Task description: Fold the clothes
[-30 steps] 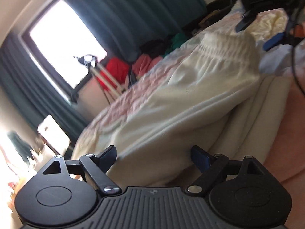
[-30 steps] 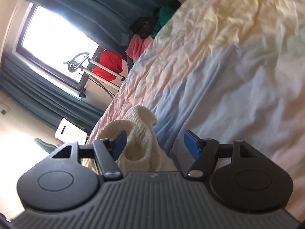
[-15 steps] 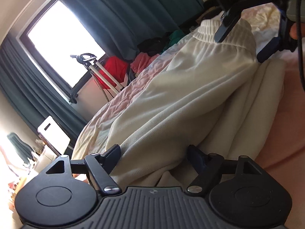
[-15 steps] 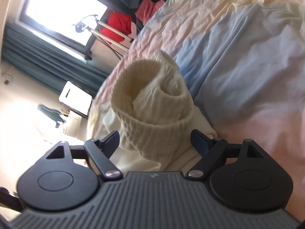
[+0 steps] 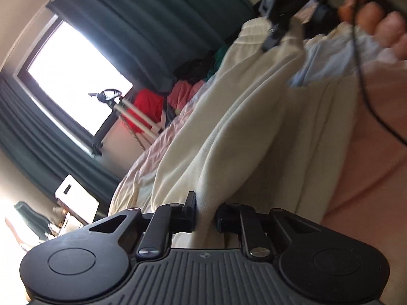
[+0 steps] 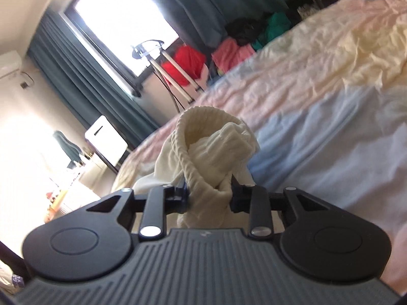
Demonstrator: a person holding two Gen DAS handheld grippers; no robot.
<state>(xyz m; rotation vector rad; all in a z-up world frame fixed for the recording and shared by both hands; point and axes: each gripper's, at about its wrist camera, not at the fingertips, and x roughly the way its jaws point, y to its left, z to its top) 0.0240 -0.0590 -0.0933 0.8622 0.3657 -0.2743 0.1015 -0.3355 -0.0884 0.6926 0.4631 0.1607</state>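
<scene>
A cream garment [image 5: 229,137] with a ribbed elastic waistband lies stretched across the bed. My left gripper [image 5: 205,216] is shut on a fold of its plain cloth at one end. My right gripper [image 6: 208,193] is shut on the bunched ribbed waistband [image 6: 203,147] at the other end. The right gripper also shows in the left wrist view [image 5: 279,23], top right, pinching the waistband, with the person's hand [image 5: 376,17] behind it.
The bed [image 6: 330,81] has a wrinkled pastel sheet in pink, yellow and blue. A pile of red, pink, green and black clothes [image 6: 223,50] lies at the far edge. Beyond are a drying rack [image 6: 168,68], dark teal curtains [image 5: 157,30], a bright window and a white box [image 5: 76,198].
Both grippers were open around the garment and have closed on it. The left one now pinches the cloth fold, the right one the waistband, which has lifted slightly.
</scene>
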